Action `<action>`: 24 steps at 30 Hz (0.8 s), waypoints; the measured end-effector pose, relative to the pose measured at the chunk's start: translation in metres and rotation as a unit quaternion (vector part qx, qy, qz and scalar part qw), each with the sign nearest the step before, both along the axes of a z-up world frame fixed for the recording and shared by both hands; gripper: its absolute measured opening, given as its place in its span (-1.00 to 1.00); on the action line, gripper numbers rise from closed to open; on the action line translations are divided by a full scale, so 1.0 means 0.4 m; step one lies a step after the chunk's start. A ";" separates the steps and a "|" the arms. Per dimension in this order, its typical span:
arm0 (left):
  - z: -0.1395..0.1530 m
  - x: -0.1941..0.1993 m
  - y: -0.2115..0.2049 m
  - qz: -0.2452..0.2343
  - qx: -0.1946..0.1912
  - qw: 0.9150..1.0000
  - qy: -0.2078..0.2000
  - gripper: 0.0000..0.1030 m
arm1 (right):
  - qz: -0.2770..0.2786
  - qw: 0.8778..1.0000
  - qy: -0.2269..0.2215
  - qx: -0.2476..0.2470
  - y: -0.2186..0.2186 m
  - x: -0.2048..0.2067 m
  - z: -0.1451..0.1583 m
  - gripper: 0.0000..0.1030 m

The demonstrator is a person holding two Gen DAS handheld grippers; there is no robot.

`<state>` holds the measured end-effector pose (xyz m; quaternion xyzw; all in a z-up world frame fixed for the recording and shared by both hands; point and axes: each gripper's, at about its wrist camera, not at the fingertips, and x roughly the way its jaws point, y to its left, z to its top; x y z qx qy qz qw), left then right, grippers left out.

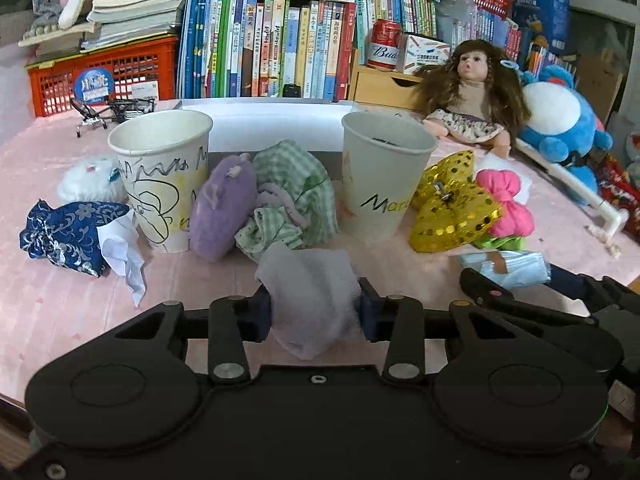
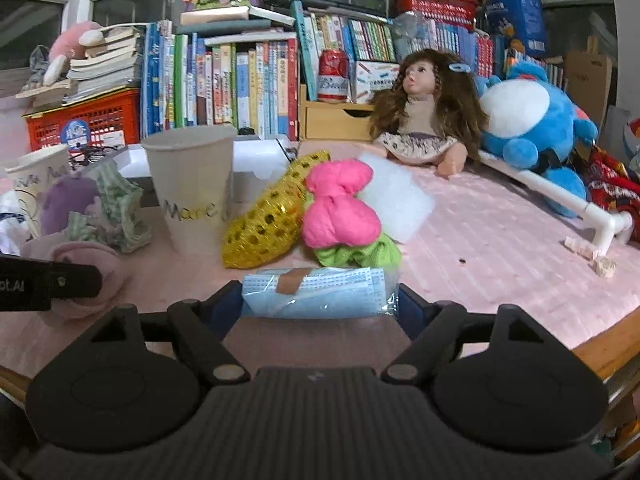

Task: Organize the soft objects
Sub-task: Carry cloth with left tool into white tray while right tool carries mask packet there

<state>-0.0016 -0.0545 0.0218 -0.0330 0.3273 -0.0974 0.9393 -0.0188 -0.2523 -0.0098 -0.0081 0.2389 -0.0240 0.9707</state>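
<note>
**A:** Judging from both wrist views, the sorting has barely begun. The left tool (image 1: 316, 304) has its pads pressed into a pale lilac cloth (image 1: 310, 280), which bulges between them, just in front of the plain paper cup (image 1: 384, 176). The right tool (image 2: 320, 304) stands wide around a wrapped pack of blue masks (image 2: 316, 292) lying on the pink surface (image 2: 500, 240), also in front of that cup and to its right. The pack fills the gap from pad to pad, but whether the pads actually press it cannot be told.

**B:** And the rest of the soft things?

**A:** Loose, all of them. Left of the plain cup lie a green checked cloth (image 1: 296, 196) and a purple plush piece (image 1: 224, 208), touching each other. Beyond them stands the scribbled paper cup (image 1: 164, 176), with a blue brocade pouch (image 1: 64, 232) and a white fluffy toy (image 1: 90, 178) on its far side. Right of the plain cup sit a gold sequin bow (image 1: 452, 204) and a pink stuffed bow (image 1: 508, 200), pressed together.

**B:** So nothing is put away?

**A:** Nothing that shows. Something dark shows just inside the plain cup's rim, but what it is cannot be made out. The scribbled cup's inside shows empty as far as it can be seen. The lower end of the lilac cloth hangs down between the tool's arms, and a white box (image 1: 264, 124) behind the cups has its interior out of sight.
</note>
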 end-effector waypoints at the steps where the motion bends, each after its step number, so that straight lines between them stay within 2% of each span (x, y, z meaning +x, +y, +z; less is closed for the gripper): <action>1: 0.006 -0.003 0.003 -0.002 -0.004 1.000 0.000 -0.25 | 0.002 1.000 -0.004 0.000 0.002 -0.004 0.007 0.57; 15: 0.124 -0.013 0.024 -0.022 -0.012 0.998 -0.052 -0.27 | 0.031 0.997 -0.050 0.040 -0.008 -0.017 0.115 0.57; 24: 0.217 0.039 0.075 -0.018 -0.033 0.996 -0.086 -0.27 | 0.038 0.994 -0.080 0.059 -0.021 0.013 0.193 0.57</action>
